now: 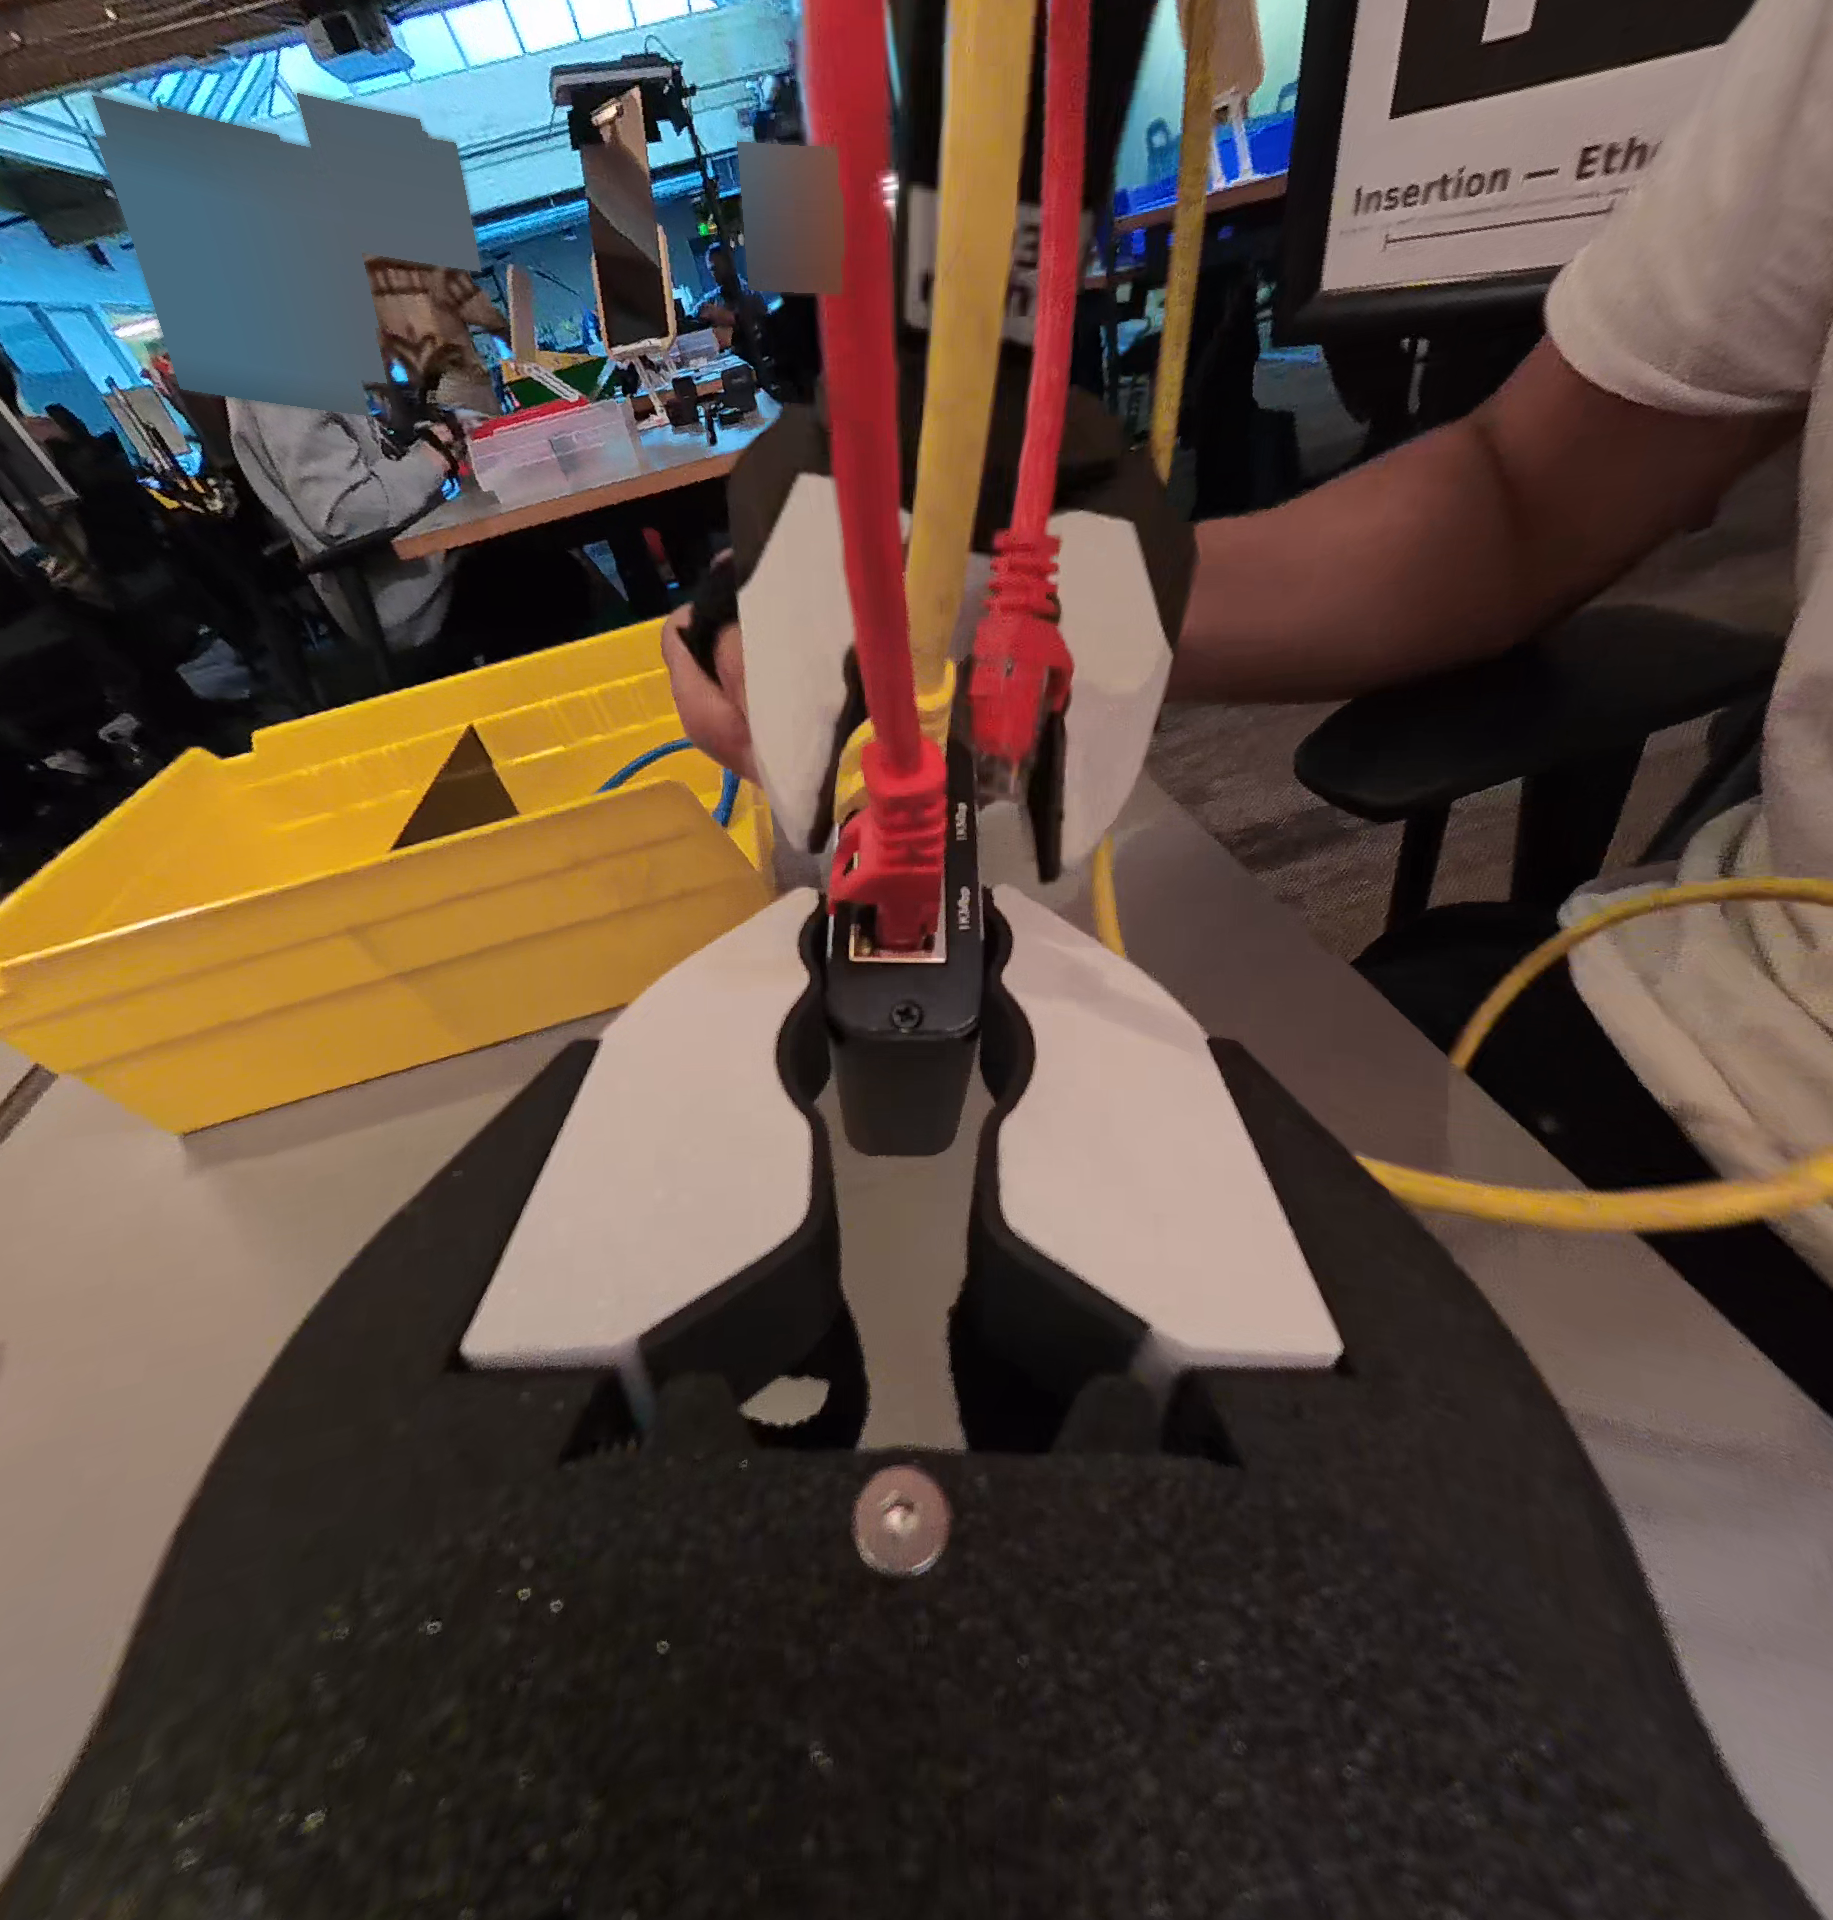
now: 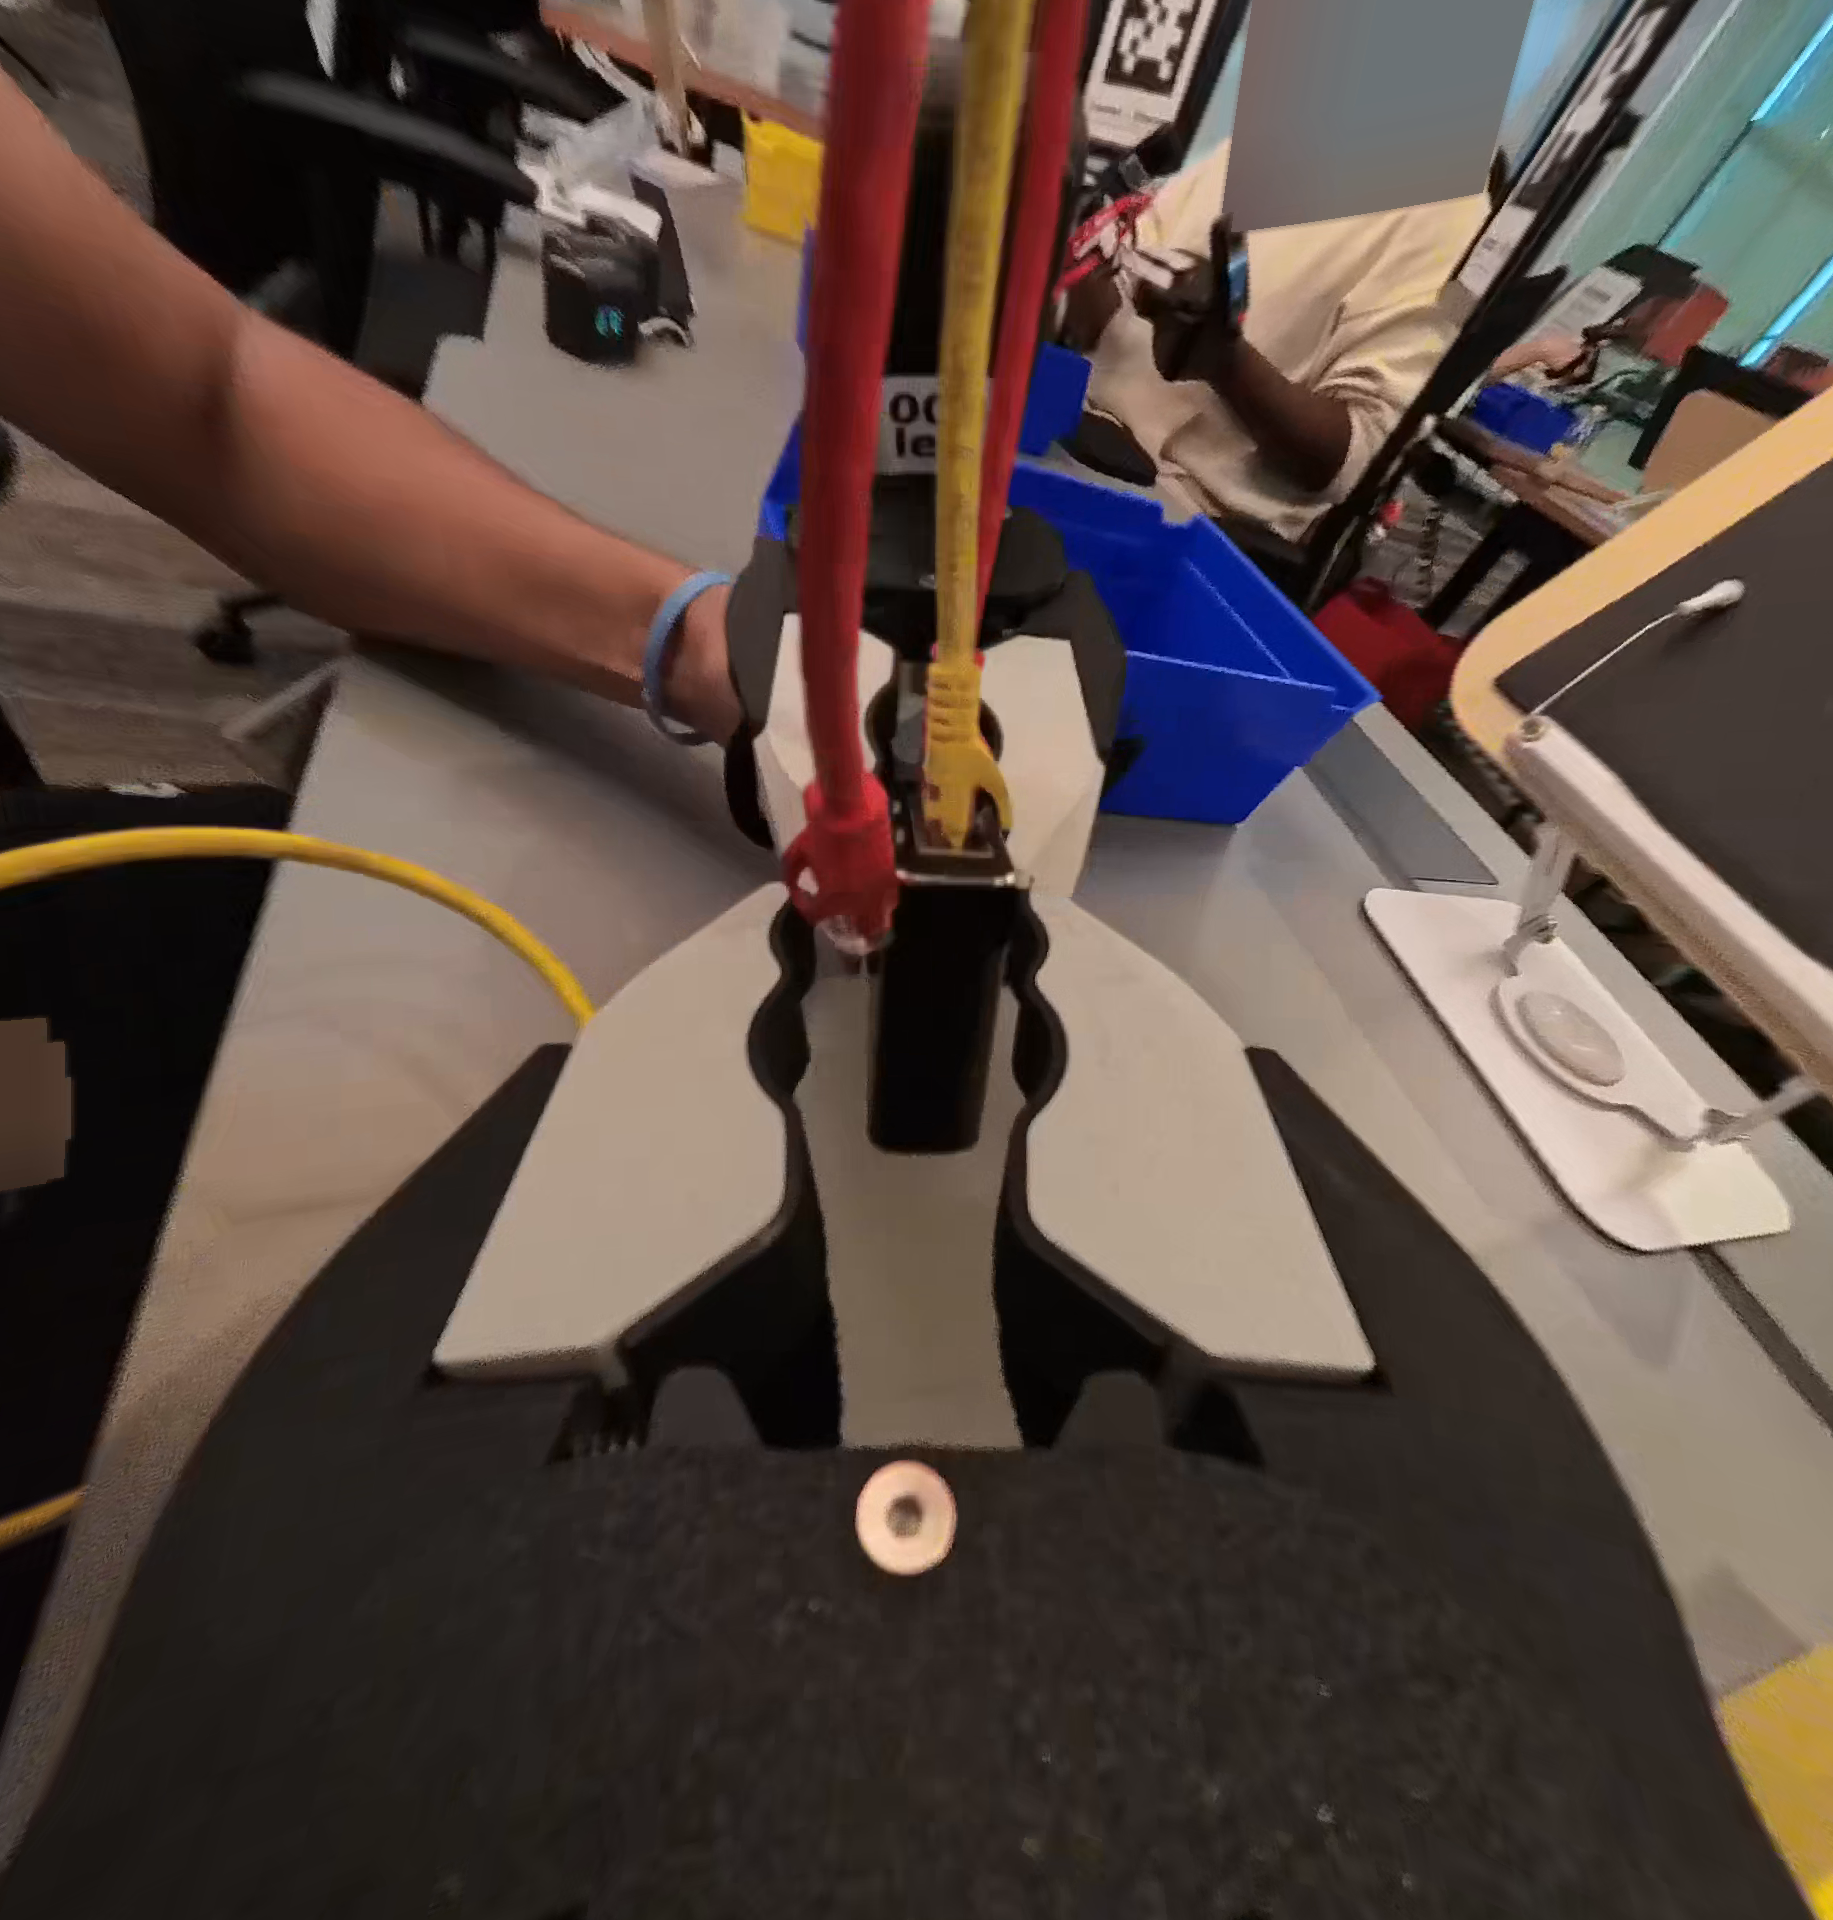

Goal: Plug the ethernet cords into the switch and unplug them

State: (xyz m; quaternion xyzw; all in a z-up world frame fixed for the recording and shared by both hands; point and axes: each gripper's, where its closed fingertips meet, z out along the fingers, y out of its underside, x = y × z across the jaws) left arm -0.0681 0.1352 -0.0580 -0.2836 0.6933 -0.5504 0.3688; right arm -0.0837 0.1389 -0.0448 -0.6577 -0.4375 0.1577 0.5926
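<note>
switch pinched from both ends, cords hanging above

the black ethernet switch (image 1: 901,1039) stands between the two tools over the grey table (image 1: 216,1247). the left gripper (image 1: 904,940) is clenched on its near end in the left wrist view. the right gripper (image 2: 917,925) faces it from the far end; its fingers sit close beside the switch (image 2: 933,1018), but i cannot tell whether they press it. one red cord (image 1: 870,520) is seated in the near port, a yellow cord (image 1: 959,416) in a port behind it. a second red cord (image 1: 1016,665) has its plug hanging free at the right gripper's fingers. a yellow bin (image 1: 372,883) sits left; a blue bin (image 2: 1203,665) lies beyond.
</note>
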